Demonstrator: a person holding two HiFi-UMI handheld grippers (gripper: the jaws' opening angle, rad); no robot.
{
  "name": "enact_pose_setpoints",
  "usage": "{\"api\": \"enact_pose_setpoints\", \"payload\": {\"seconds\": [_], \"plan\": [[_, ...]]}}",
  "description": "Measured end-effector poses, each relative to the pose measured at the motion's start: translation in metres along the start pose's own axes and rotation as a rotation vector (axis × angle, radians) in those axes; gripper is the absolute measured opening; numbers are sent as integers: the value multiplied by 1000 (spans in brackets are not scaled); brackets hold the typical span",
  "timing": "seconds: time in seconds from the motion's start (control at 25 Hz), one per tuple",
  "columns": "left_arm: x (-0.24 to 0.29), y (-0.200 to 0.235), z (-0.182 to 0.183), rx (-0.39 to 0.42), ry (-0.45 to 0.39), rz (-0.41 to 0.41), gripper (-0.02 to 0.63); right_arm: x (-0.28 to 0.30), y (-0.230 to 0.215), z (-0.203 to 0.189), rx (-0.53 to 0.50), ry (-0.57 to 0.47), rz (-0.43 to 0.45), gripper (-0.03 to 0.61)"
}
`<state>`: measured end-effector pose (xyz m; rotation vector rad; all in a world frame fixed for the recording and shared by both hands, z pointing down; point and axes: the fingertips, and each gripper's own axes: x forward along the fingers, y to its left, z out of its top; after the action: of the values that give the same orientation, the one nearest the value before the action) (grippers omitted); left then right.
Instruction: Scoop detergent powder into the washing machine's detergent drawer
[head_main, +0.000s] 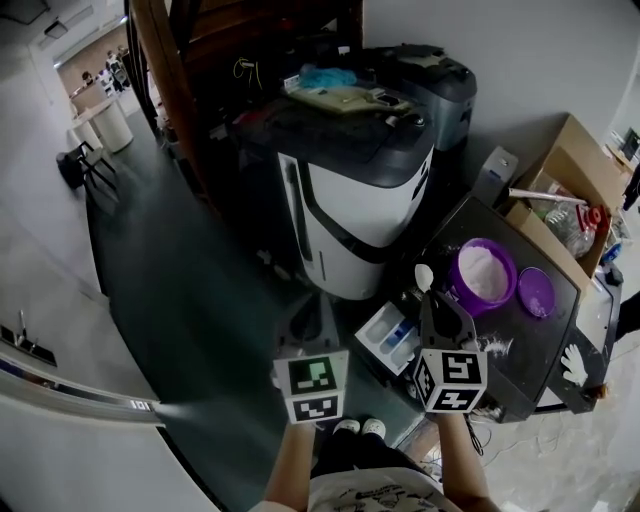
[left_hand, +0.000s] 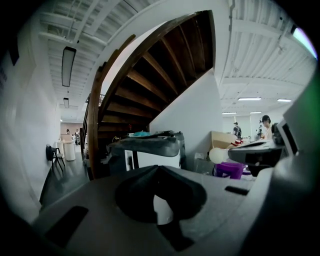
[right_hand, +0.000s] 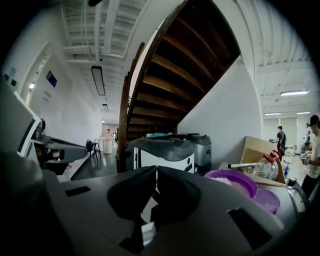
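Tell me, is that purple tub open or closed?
Open. The purple tub shows white powder inside, and a purple lid lies beside it, off the tub.

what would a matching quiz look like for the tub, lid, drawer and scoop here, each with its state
1 purple tub
2 purple lid
3 detergent drawer
4 white scoop

a pulled open
b gripped in the right tongs
c holds white powder
d lies flat beside the tub

Pairs: 1-c, 2-d, 3-a, 4-b
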<state>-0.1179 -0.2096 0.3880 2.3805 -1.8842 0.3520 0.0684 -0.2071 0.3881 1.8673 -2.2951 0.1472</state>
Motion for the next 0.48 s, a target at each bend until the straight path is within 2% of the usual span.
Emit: {"api": "enact_pose_setpoints", "payload": {"seconds": [0.28, 0.48], "plan": [[-10, -3, 34, 19, -75, 1, 2, -20, -4, 52, 10, -129, -11, 20], [-18, -4, 57, 31, -128, 7, 3, -29, -9, 73, 16, -185, -17, 20]]}}
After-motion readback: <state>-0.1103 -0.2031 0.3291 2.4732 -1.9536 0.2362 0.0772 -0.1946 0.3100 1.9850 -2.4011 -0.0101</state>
